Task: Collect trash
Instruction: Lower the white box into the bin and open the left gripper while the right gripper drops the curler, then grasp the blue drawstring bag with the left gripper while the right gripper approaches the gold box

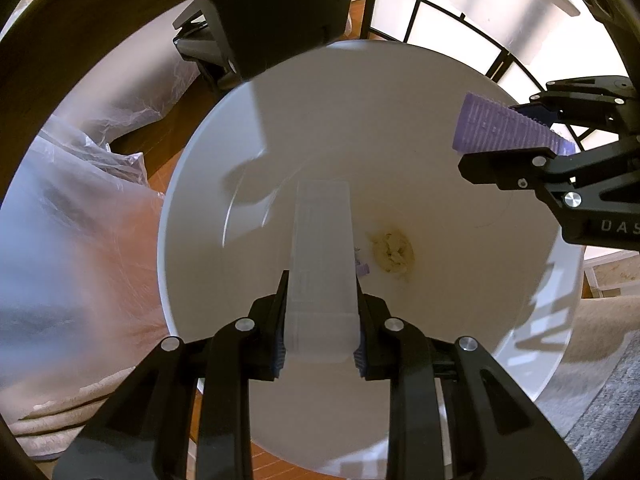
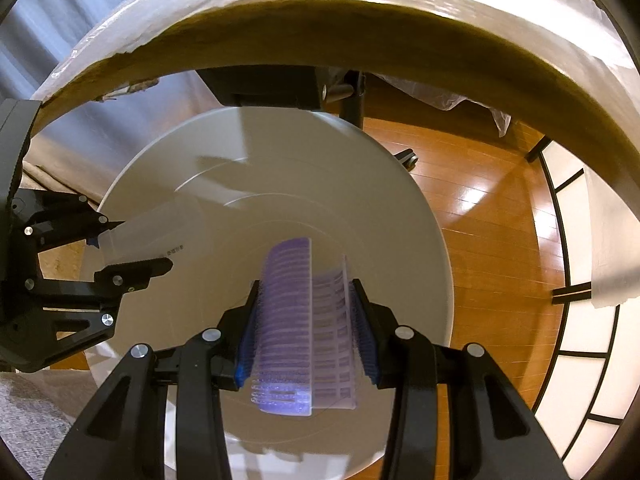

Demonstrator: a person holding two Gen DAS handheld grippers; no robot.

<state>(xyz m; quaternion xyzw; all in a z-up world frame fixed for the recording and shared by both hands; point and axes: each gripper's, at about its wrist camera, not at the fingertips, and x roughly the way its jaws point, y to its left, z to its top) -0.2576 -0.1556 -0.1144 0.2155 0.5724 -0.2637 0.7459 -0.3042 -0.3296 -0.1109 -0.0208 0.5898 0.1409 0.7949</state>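
My left gripper (image 1: 320,316) is shut on the rim of a white plate (image 1: 440,152), held through a clear plastic piece (image 1: 322,264). A lump of beige food scrap (image 1: 393,251) lies on the plate just right of my fingers. My right gripper (image 2: 306,316) is shut on a purple ribbed plastic piece (image 2: 286,320) and hovers over the same plate (image 2: 280,184). In the left wrist view the right gripper (image 1: 516,128) comes in from the right above the plate. In the right wrist view the left gripper (image 2: 132,246) grips the plate's left rim.
A translucent plastic bag (image 1: 80,208) lies open on the left, below the plate. The round wooden table edge (image 2: 320,20), covered in plastic film, arches overhead. Wooden floor (image 2: 480,208), a black chair leg (image 2: 352,96) and a paper screen (image 2: 580,280) lie beyond.
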